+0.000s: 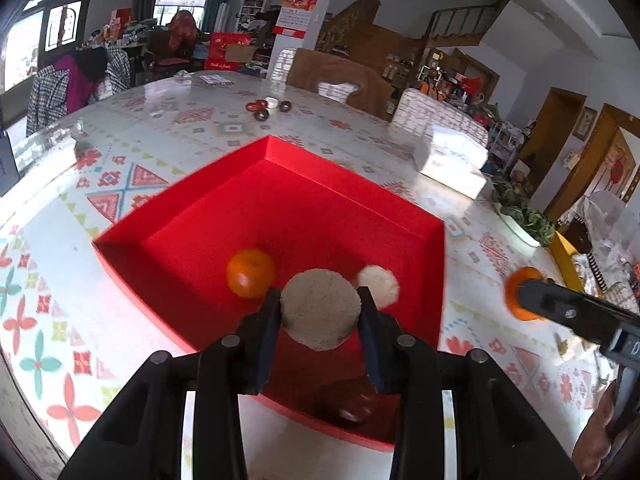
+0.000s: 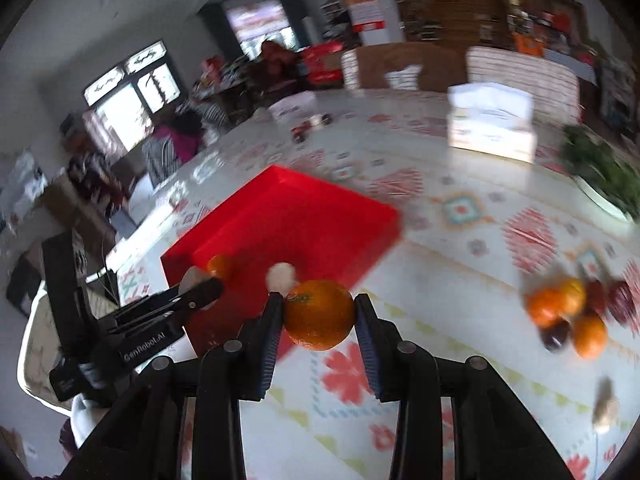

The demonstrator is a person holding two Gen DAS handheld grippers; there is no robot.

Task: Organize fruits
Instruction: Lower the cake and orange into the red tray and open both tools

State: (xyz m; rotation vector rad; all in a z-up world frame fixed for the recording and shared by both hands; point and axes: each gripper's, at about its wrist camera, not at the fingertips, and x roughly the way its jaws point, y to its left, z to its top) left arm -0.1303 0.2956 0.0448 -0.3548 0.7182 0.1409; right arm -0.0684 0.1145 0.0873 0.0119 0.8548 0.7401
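My left tongs (image 1: 319, 300) grip a grey round fruit (image 1: 319, 309) above the red tray (image 1: 280, 184), near its right wall. My right tongs (image 2: 316, 304) clamp an orange (image 2: 319, 314) over the tabletop (image 2: 460, 248), just outside the tray's right edge.

A pale round fruit (image 1: 319, 309) hangs at frame centre above the red box (image 1: 280, 192), beside an orange (image 1: 250, 273) inside.

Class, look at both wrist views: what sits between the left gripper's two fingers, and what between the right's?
Left wrist view: a round beige fruit between the left gripper's fingers. Right wrist view: an orange between the right gripper's fingers.
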